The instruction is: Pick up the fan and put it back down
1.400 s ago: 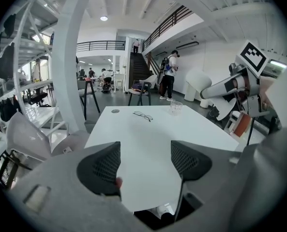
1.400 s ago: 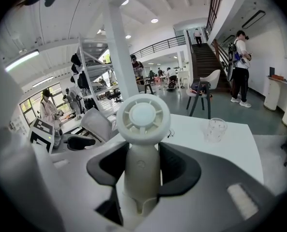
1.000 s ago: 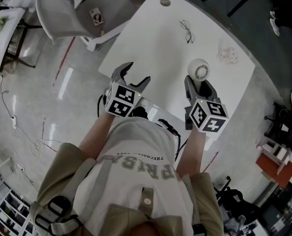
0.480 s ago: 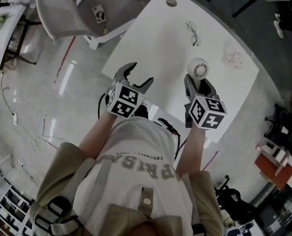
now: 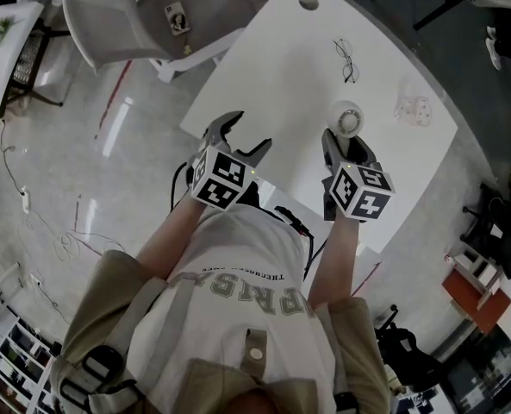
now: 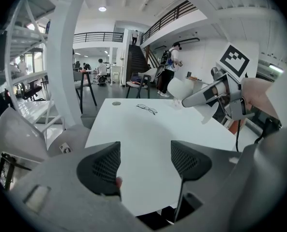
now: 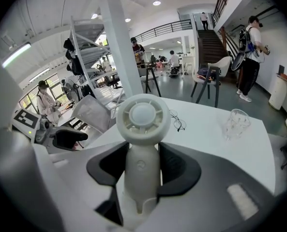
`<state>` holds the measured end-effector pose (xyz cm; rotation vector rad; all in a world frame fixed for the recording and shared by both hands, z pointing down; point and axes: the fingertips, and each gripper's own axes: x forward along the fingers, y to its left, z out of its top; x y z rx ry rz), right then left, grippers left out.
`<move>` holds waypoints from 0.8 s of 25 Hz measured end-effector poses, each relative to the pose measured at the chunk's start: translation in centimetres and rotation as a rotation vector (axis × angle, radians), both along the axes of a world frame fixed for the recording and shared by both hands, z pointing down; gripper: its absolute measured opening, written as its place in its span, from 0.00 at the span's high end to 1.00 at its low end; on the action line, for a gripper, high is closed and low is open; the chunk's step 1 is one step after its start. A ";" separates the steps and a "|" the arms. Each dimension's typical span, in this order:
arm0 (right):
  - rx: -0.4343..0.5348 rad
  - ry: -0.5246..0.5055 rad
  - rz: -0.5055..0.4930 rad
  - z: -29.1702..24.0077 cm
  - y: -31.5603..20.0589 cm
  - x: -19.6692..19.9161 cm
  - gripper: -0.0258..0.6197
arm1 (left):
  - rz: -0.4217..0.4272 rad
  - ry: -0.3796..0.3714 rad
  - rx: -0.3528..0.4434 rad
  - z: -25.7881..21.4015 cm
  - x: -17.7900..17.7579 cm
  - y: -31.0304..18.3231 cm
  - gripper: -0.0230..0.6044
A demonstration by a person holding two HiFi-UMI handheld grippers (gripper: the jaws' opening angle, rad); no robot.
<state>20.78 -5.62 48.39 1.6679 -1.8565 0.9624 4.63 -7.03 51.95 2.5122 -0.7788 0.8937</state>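
The right gripper (image 5: 346, 147) has its jaws closed narrow on the handle of the white fan (image 7: 142, 117), with the round fan head pointing out past the jaw tips, above the right part of the white table (image 5: 281, 76). Beyond the fan lie a pair of eyeglasses (image 5: 347, 60) and a clear glass (image 5: 413, 106), both well apart from it. The left gripper (image 5: 240, 136) hangs over the table's near left edge, jaws wide with nothing between them. A grey chair (image 5: 117, 20) stands beside the table's left side.
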 end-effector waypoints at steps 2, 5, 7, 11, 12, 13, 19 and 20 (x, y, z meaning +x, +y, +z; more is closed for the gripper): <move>-0.016 -0.002 -0.001 0.6 -0.3 -0.2 0.67 | 0.001 -0.003 -0.009 0.3 -0.1 -0.1 0.43; -0.038 -0.002 -0.006 1.6 -0.6 -0.3 0.67 | 0.001 -0.004 -0.018 0.6 -0.2 -0.3 0.43; -0.051 -0.004 -0.008 2.2 -0.8 -0.5 0.67 | 0.000 -0.005 -0.023 0.8 -0.4 -0.3 0.43; -0.077 -0.007 -0.015 3.4 -1.1 -0.9 0.67 | -0.003 -0.014 -0.040 1.5 -0.9 -0.3 0.43; -0.084 -0.006 -0.017 3.7 -1.2 -0.9 0.67 | -0.004 -0.014 -0.043 1.6 -0.9 -0.4 0.43; -0.092 -0.004 -0.019 4.0 -1.2 -0.9 0.67 | -0.004 -0.014 -0.046 1.6 -0.9 -0.4 0.43; -0.133 0.006 -0.027 5.8 -1.6 -0.9 0.67 | -0.005 -0.015 -0.062 2.2 -1.1 -0.6 0.43; -0.139 0.009 -0.030 6.1 -1.6 -1.0 0.67 | -0.007 -0.015 -0.064 2.3 -1.2 -0.7 0.43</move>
